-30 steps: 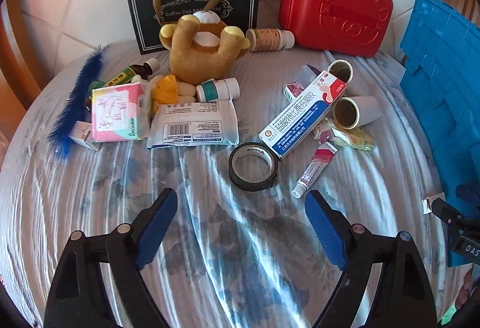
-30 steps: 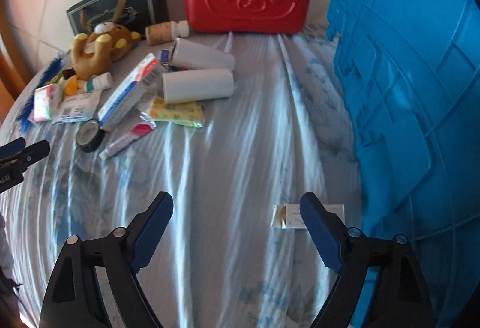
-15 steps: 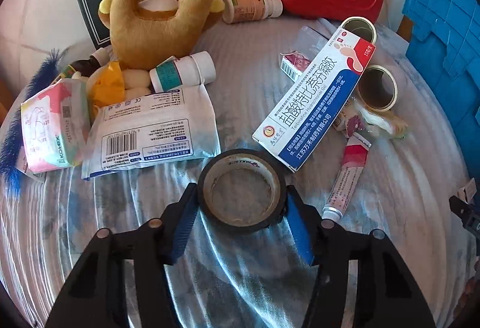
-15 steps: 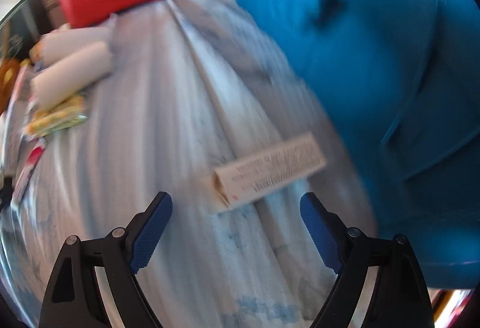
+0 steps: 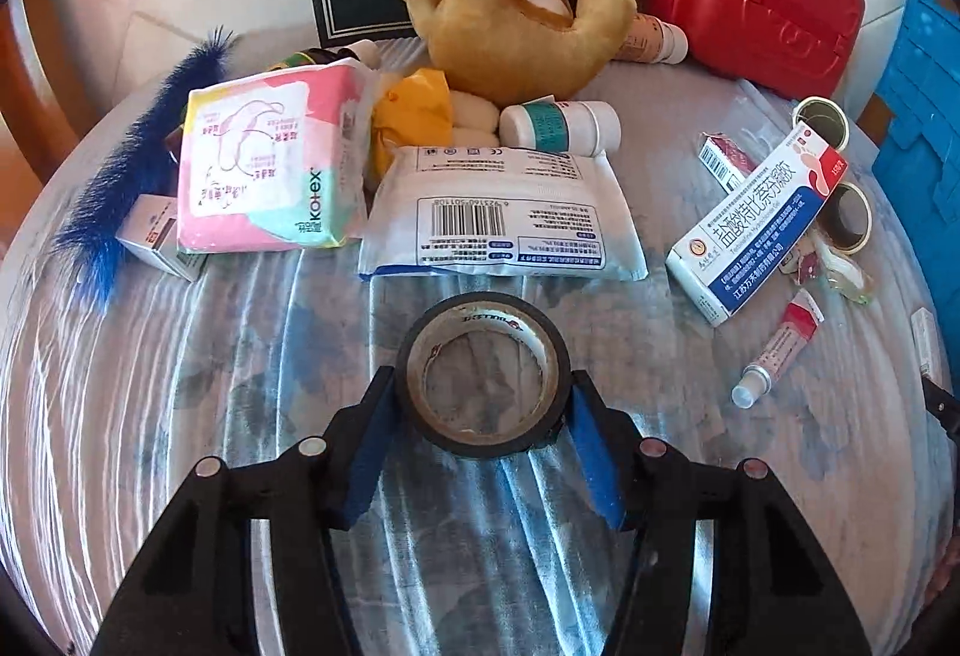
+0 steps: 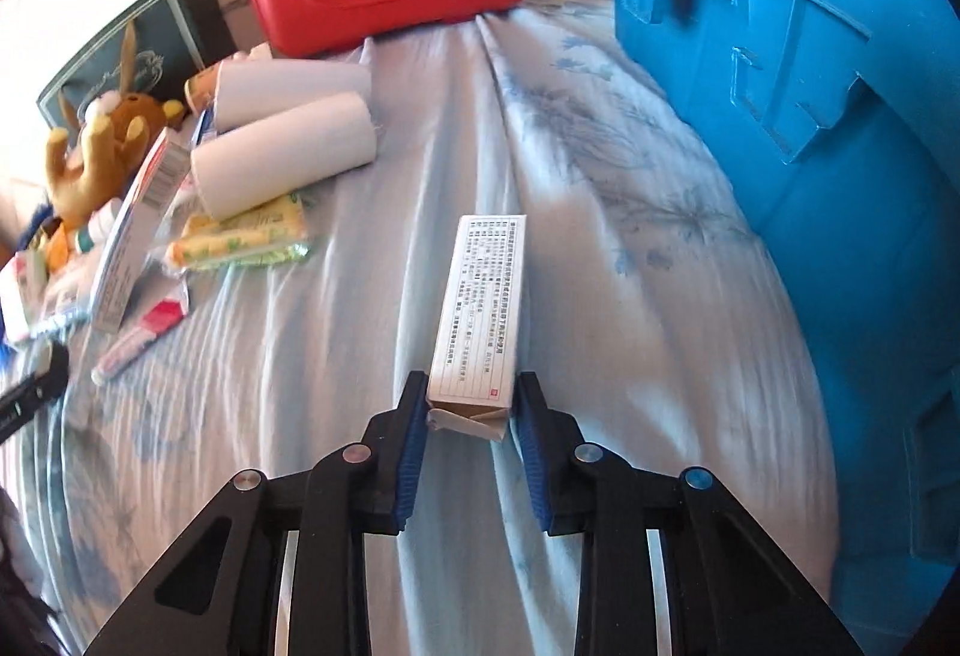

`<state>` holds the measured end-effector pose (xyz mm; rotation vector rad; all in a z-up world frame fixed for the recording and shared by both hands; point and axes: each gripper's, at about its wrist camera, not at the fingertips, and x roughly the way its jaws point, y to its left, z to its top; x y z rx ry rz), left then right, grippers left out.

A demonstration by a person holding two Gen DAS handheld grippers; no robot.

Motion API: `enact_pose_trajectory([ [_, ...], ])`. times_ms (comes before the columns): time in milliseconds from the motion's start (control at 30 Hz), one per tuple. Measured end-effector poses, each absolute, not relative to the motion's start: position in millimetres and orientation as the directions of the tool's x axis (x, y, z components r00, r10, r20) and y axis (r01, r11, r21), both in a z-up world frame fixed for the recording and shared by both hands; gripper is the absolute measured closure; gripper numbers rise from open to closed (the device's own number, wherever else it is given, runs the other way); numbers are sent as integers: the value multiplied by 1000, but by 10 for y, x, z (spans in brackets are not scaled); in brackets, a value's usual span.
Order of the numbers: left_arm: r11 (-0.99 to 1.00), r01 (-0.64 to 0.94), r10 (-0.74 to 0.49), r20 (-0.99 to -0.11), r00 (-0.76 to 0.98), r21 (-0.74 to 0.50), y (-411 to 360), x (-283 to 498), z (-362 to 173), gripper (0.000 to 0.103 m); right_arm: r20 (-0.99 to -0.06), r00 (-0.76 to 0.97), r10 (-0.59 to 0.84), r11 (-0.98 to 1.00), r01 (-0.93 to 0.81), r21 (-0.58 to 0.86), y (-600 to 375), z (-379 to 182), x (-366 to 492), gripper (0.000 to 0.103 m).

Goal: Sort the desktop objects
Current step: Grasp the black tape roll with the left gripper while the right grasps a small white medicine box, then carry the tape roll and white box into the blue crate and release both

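Gripping two things at once here, one per hand. Left claw (image 5: 483, 419) has its blue pads pressed on either side of the black tape roll (image 5: 483, 374), which lies flat on the cloth-covered desk (image 5: 180, 386), hole facing up, so the squeeze goes straight across the ring. Right claw (image 6: 471, 410) is closing on the near end of the small white box (image 6: 483, 308), pads right up against its two long sides. That box lies flat with its long axis running straight away from the claw, in line with the fingers, so only the near end is caught and the rest sticks out ahead. The blue crate (image 6: 810, 86) sits just to the right of the box, well nearer the right hand than the left. My guess: box goes into the crate first, and lifting it by one end could let the far end droop.
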<state>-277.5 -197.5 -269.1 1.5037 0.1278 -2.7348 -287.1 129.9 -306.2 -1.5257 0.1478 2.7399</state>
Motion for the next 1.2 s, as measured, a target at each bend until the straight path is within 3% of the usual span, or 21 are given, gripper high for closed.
enact_pose_trajectory([
  [133,-997,55,10,-846,-533,-46,-1955,-2756,-2668,48,-848,-529,-42,-996,-49,81,1273,-3016,-2957,71],
  [200,-998,54,-5,-848,-531,-28,-1925,-2750,-2660,48,-850,-525,-48,-997,-31,76,1252,-3001,-3036,61],
  [367,-998,56,-16,-850,-526,-16,-1897,-2718,-2637,47,-855,-516,-42,-998,-17,59,1237,-3071,-3160,60],
  [567,-998,60,-13,-851,-526,-21,-1913,-2697,-2637,47,-857,-516,-13,-1000,6,12,1231,-3095,-3253,64],
  [633,-998,60,-20,-855,-519,-13,-1987,-2741,-2616,48,-856,-518,8,-1000,17,-19,1222,-3104,-3270,74],
  [667,-998,58,-26,-856,-516,-4,-1983,-2721,-2596,48,-855,-518,11,-999,27,-30,1212,-3099,-3270,84],
  [1200,-998,55,-64,-754,-654,37,-1626,-2522,-2106,48,-788,-616,0,-989,116,-91,1043,-2553,-2863,86],
])
